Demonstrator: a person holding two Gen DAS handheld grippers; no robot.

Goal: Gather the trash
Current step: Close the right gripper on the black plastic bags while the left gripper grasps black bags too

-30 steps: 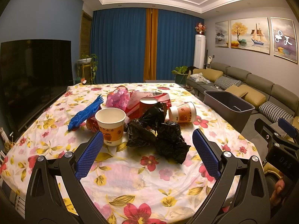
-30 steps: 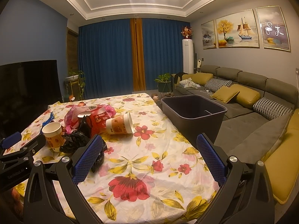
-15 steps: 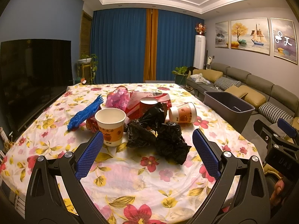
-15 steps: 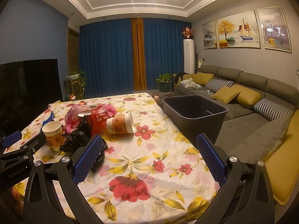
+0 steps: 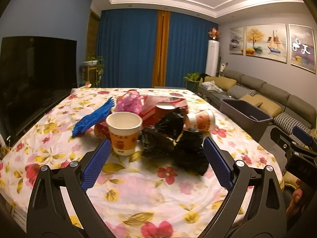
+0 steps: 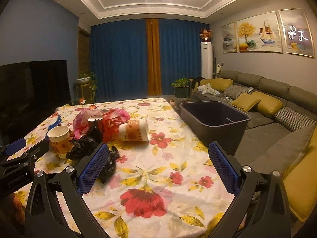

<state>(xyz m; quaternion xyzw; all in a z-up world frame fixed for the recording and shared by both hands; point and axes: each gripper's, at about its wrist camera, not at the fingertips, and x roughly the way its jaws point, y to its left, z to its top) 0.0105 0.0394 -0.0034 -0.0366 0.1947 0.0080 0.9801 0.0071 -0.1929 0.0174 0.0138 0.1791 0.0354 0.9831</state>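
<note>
Tabletop (image 5: 138, 194) under floral cloth, trash piled mid-surface. Grey bin (image 6: 216, 123) sits off the tabletop's right edge, beside the sofa (image 6: 277, 103). Left tool (image 5: 156, 162) spread wide, empty, aimed at the pile; right tool (image 6: 158, 164) also spread, empty, over bare cloth. Crumpled black bag (image 5: 178, 138) nearest the left tool. Red snack wrapper (image 5: 152, 111) and pink bag (image 5: 129, 103) behind. Blue plastic strip (image 5: 93, 117) at left. Upright paper cup (image 5: 123, 130) just beside the black bag; tipped cup (image 6: 134, 131) lies on its side.
</note>
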